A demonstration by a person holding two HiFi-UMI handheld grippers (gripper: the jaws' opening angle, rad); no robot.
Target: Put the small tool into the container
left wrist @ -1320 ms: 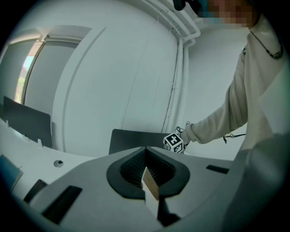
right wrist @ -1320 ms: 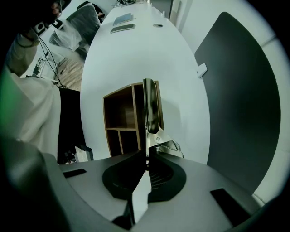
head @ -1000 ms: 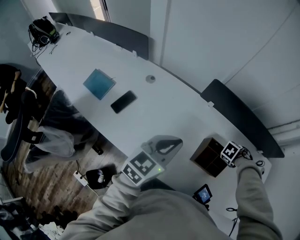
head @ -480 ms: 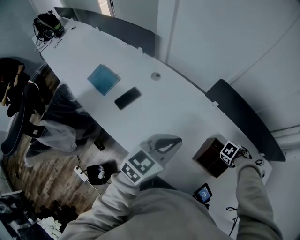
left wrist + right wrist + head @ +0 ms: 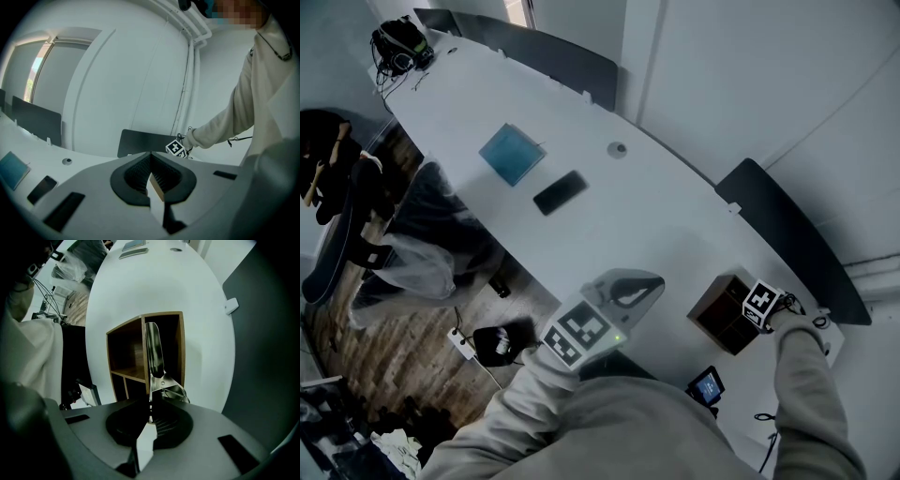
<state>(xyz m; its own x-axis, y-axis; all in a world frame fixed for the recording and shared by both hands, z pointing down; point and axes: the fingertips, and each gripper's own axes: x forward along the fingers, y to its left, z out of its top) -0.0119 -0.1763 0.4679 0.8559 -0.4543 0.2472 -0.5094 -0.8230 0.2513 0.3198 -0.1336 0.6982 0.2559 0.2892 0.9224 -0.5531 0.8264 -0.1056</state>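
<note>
A dark wooden container [image 5: 724, 313] with open compartments stands near the table's right end. My right gripper [image 5: 758, 307] sits at its far side, shut on a shiny metal tool [image 5: 156, 363]. In the right gripper view the tool's blade reaches from the gripper [image 5: 151, 403] down into the right compartment of the container [image 5: 123, 350]. My left gripper [image 5: 649, 283] hovers over the table's near edge, left of the container. It is shut with nothing in it [image 5: 151, 157], and it points toward the right gripper's marker cube [image 5: 175, 148].
On the long white table [image 5: 656, 216] lie a blue pad [image 5: 512, 154], a black phone [image 5: 561, 192] and a small round disc [image 5: 617, 148]. Dark panels [image 5: 783, 234] line the far edge. Headphones [image 5: 398, 42] rest at the far left end. A person's legs [image 5: 422, 248] show beside the table.
The head view has drifted a little, so the table's objects sit slightly further right. Both grippers hold their places by the container, and the tool stays gripped.
</note>
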